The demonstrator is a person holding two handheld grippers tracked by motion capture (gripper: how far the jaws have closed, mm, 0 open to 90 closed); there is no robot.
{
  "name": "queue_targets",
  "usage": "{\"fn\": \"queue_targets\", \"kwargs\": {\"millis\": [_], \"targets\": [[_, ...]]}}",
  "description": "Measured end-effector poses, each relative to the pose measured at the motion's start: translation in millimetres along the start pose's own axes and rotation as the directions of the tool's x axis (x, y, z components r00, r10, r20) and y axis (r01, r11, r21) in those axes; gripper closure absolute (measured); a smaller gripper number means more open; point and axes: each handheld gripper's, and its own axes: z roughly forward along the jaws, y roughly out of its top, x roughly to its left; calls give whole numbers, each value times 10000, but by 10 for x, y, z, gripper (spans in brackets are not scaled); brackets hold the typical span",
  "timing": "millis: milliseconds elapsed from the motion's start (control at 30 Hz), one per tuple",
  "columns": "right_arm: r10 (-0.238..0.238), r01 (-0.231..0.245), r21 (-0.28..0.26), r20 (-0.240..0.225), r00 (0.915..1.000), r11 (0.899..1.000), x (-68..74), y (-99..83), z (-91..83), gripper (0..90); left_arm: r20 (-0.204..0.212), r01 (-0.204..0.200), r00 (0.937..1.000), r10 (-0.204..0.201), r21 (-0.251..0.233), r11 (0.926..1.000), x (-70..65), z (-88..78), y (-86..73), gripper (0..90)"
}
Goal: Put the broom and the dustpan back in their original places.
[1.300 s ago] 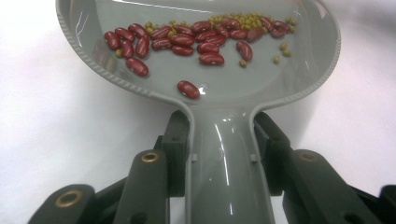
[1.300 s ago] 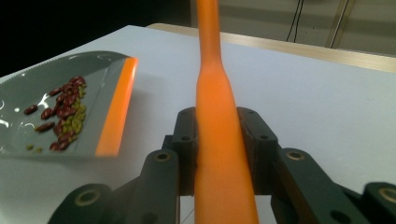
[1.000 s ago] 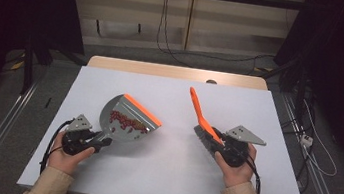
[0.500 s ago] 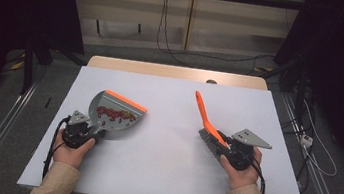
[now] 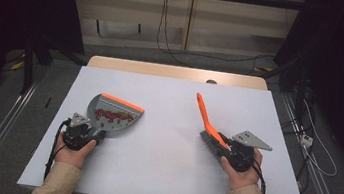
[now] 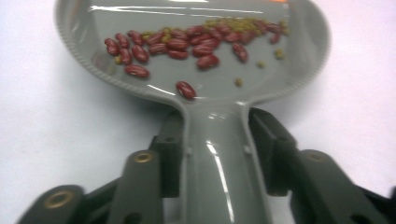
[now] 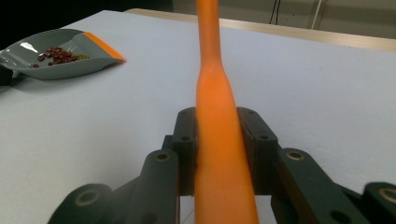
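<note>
The grey dustpan [image 5: 114, 114] is lying flat on the white table [image 5: 164, 176], toward its left side, with red beans [image 6: 180, 44] and a few small greenish grains gathered across the pan near its orange lip [image 5: 121, 102]. Its handle runs back between the jaws of the left gripper [image 6: 215, 140], which have just been opening; in the left gripper view a slight gap seems to show beside the handle on each side, so the pan is judged set down and being let go. For a clean release, the jaws are best spread evenly and the gripper drawn straight back along the handle, level, so that the pan is not nudged or tipped and no beans are rolled over the lip.

To the right of the dustpan, well apart from it, the orange brush handle [image 5: 206, 117] is held clamped tight in the right gripper [image 7: 218, 140] and stands slanted upward above the table. Nothing lies between it and the dustpan. Beyond the dustpan, past the table's far wooden edge [image 5: 178, 72], cables [image 5: 163, 30] are seen hanging and trailing on the floor, out of the way.
</note>
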Motion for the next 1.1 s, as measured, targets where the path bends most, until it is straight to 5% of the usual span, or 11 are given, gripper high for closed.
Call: {"fn": "queue_targets", "kwargs": {"millis": [200,367,533,667,767,933,1100], "targets": [[506,-507,-16,-233,9984,9987,28,-11,80,709,642,32,9979,-30,-33,10000,-96,-86,-34,481],[786,-783,86,-462,9958,9969,46,-23,167,708,790,132,9968,-116,-194,9997,-127,-143,-38,342],[796,-793,140,-221,9966,9968,-38,-79,141,708,493,34,9988,0,-684,9976,-152,-256,-8,200],[1082,-1087,137,373,9934,9940,-179,-125,44,700,597,-381,9973,439,-942,9948,-183,-310,57,194],[640,-684,418,997,9930,9968,-219,-153,-25,665,722,-601,9951,682,-1089,9922,-225,-305,95,180],[-794,672,976,1274,9887,9930,-273,-188,-161,464,993,-727,9914,848,-1203,9901,-267,-264,133,156],[-414,346,856,783,9961,9957,-459,-243,-237,518,1146,-854,9882,1013,-1363,9870,-273,-250,159,155]]}}
